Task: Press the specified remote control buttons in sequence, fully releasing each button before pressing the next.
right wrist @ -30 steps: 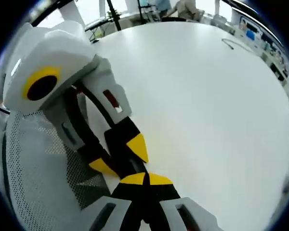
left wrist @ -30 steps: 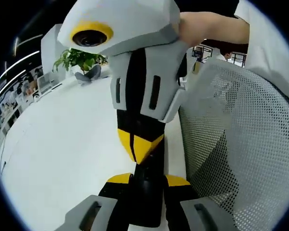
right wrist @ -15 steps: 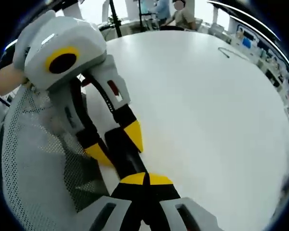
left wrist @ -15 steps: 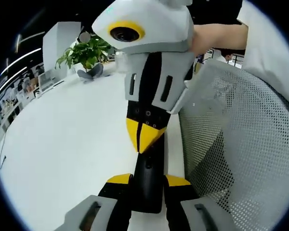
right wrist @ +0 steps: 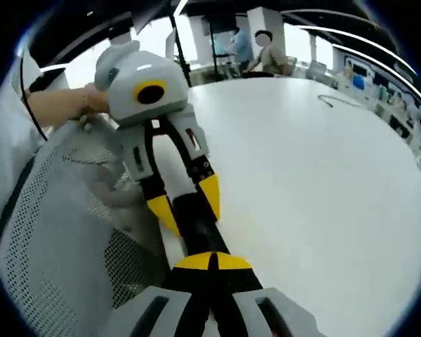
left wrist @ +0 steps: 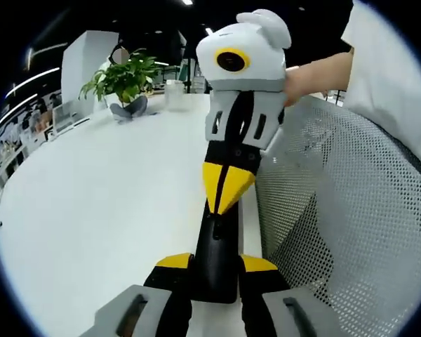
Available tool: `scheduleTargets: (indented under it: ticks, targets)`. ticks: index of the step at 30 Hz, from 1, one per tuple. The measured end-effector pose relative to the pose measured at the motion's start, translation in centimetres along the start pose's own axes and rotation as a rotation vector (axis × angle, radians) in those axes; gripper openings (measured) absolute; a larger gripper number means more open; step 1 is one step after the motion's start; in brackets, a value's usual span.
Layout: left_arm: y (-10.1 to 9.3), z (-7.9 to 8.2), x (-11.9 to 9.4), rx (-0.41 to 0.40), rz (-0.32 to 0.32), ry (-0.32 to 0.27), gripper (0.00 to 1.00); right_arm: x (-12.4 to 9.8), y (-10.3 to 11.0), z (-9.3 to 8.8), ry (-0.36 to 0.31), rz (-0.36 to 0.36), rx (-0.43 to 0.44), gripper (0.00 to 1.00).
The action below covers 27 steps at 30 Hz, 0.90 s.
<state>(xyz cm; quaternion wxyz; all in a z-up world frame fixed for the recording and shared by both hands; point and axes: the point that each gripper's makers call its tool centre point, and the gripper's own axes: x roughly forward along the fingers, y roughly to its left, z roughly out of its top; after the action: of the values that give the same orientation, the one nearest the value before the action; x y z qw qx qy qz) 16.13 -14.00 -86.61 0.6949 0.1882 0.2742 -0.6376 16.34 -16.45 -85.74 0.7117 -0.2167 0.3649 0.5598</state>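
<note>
A black remote control [left wrist: 215, 242] lies lengthwise between the yellow-tipped jaws of my left gripper [left wrist: 215, 265], which is shut on its near end. My right gripper [left wrist: 228, 188] comes in from above with its yellow tips shut together, pointing down at the remote's far end; whether it touches a button I cannot tell. In the right gripper view, my right gripper [right wrist: 210, 261] is shut at the bottom, over the remote [right wrist: 196, 223]. Beyond it, the left gripper [right wrist: 186, 205] clamps the remote from both sides.
A broad white table [left wrist: 91, 203] spreads to the left, with a potted plant [left wrist: 119, 81] at its far end. A grey mesh chair back [left wrist: 337, 210] stands close on the right. A person's hand [left wrist: 305, 77] holds the right gripper. A thin cable [right wrist: 330, 100] lies on the table.
My right gripper has drawn back from the left camera, its shut tips sliding up the remote to the far end. The left gripper's hold on the remote is the same.
</note>
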Motion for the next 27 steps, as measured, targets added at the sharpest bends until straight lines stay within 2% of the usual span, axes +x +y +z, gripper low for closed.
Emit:
scheduleTargets:
  ticks: [7, 11, 12, 14, 23, 25, 27]
  targets:
    - [0.0, 0.0, 0.1, 0.012, -0.003, -0.012, 0.24, 0.6, 0.4, 0.4, 0.025, 0.0, -0.073, 0.0]
    - [-0.1, 0.0, 0.1, 0.021, -0.003, -0.011, 0.24, 0.8, 0.3, 0.4, 0.09, 0.001, -0.123, 0.0]
    - [-0.1, 0.0, 0.1, 0.02, -0.002, -0.012, 0.24, 0.8, 0.3, 0.3, 0.126, -0.004, -0.166, 0.0]
    - [-0.1, 0.1, 0.1, -0.014, -0.005, -0.02, 0.24, 0.9, 0.4, 0.3, 0.168, -0.005, -0.21, 0.0]
    - [0.0, 0.1, 0.2, 0.006, -0.007, -0.002, 0.24, 1.4, 0.3, 0.5, 0.276, 0.018, -0.252, 0.0]
    - [0.0, 0.1, 0.2, 0.007, -0.006, -0.001, 0.24, 1.3, 0.2, 0.4, 0.275, 0.01, -0.232, 0.0]
    - [0.0, 0.1, 0.2, 0.009, -0.005, 0.0, 0.24, 1.2, 0.1, 0.4, 0.24, 0.009, -0.192, 0.0]
